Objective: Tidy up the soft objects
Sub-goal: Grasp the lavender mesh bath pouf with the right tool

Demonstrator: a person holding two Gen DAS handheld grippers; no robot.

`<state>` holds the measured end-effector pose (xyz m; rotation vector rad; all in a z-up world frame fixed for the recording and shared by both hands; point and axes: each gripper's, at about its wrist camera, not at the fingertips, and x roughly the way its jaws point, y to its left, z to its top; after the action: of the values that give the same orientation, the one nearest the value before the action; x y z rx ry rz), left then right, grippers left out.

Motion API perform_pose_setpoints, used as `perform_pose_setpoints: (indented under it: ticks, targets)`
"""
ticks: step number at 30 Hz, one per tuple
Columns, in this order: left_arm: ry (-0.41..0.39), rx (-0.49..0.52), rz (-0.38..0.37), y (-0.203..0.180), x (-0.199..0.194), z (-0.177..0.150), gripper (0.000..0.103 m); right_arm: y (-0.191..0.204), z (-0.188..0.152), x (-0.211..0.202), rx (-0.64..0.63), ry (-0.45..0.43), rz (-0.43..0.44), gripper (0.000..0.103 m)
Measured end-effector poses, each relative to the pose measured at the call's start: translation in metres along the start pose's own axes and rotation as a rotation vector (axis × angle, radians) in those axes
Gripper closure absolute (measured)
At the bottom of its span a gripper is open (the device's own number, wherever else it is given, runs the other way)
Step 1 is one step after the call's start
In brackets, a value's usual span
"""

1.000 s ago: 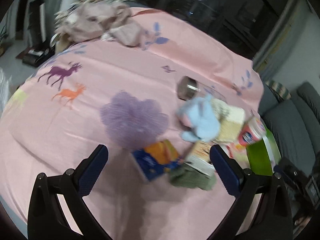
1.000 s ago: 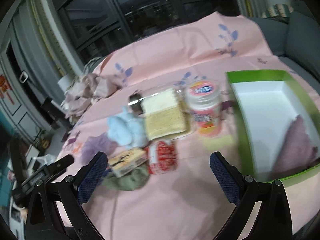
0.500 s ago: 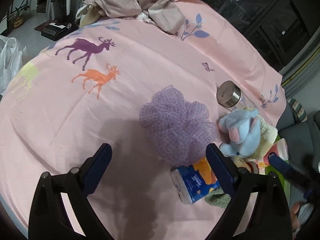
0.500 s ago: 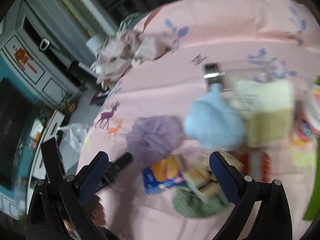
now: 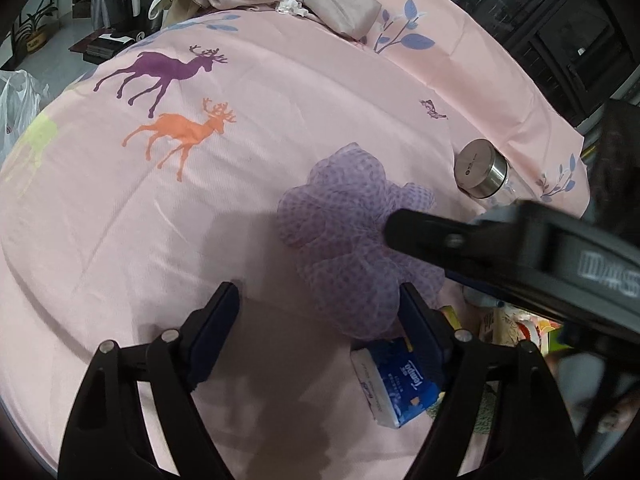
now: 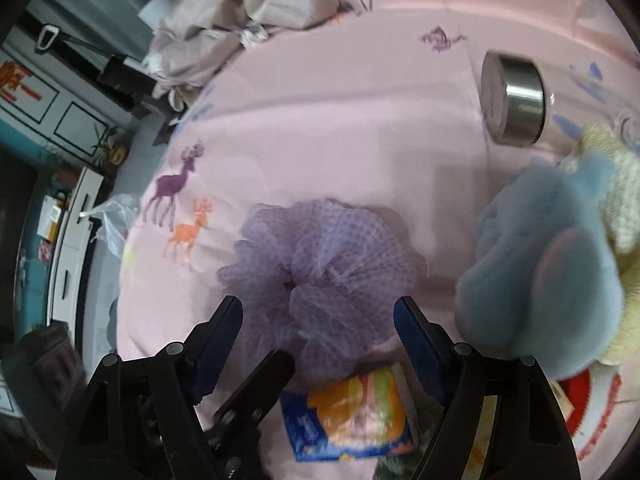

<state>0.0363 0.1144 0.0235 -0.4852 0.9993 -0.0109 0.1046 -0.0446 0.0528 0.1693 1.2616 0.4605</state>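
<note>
Closing in: right gripper (image 6: 318,326), jaws spread, straddles the purple mesh pouf (image 6: 320,264) at 12 o'clock.
Left gripper (image 5: 320,316): released, empty.
Left: pouf, blue plush (image 6: 540,276) ungathered.

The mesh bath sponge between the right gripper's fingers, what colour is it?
Pale purple, with a fine checked mesh; the bath sponge shows best in the right wrist view.

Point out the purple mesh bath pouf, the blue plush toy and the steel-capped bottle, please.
purple mesh bath pouf (image 6: 320,272): right wrist view, gathered centre of the ruffles.
blue plush toy (image 6: 540,272): right wrist view, middle of its body.
steel-capped bottle (image 5: 482,169): left wrist view, metal cap.
</note>
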Motion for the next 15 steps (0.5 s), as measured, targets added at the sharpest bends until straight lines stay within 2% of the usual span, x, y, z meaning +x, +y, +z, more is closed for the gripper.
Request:
perform_pose_setpoints:
  ticks: [2,5,6,7,8,9,10,11,13,15]
  targets:
    - [0.000,0.003,0.004,-0.001,0.001,0.000,0.027,-0.004,0.001,0.008,0.007,0.012,-0.014,0.025]
    - [0.001,0.005,0.008,-0.001,0.002,0.001,0.032,-0.010,0.001,0.016,0.011,0.024,-0.020,0.035]
    - [0.000,0.007,0.010,-0.002,0.002,0.001,0.036,-0.010,0.001,0.017,0.007,0.014,-0.027,0.042]
    - [-0.001,0.011,0.013,-0.003,0.003,0.000,0.043,-0.011,0.000,0.016,-0.002,0.004,-0.037,0.054]
    - [0.001,0.018,0.012,-0.004,0.003,0.000,0.046,-0.010,-0.001,0.015,-0.011,-0.002,-0.052,0.062]
    - [0.003,0.023,0.012,-0.005,0.004,0.000,0.053,-0.011,-0.002,0.016,-0.017,-0.004,-0.056,0.076]
    - [0.004,0.029,0.007,-0.006,0.005,-0.001,0.060,-0.013,-0.002,0.016,-0.017,-0.004,-0.042,0.085]
    - [0.005,0.030,0.003,-0.007,0.006,-0.001,0.063,-0.015,-0.004,0.017,-0.015,-0.002,-0.012,0.088]
    - [0.016,0.034,-0.024,-0.009,0.007,-0.002,0.076,-0.017,-0.007,0.015,-0.022,-0.013,0.011,0.092]
    - [0.009,0.045,-0.039,-0.012,0.005,-0.003,0.078,-0.018,-0.010,0.010,-0.021,-0.030,0.040,0.092]
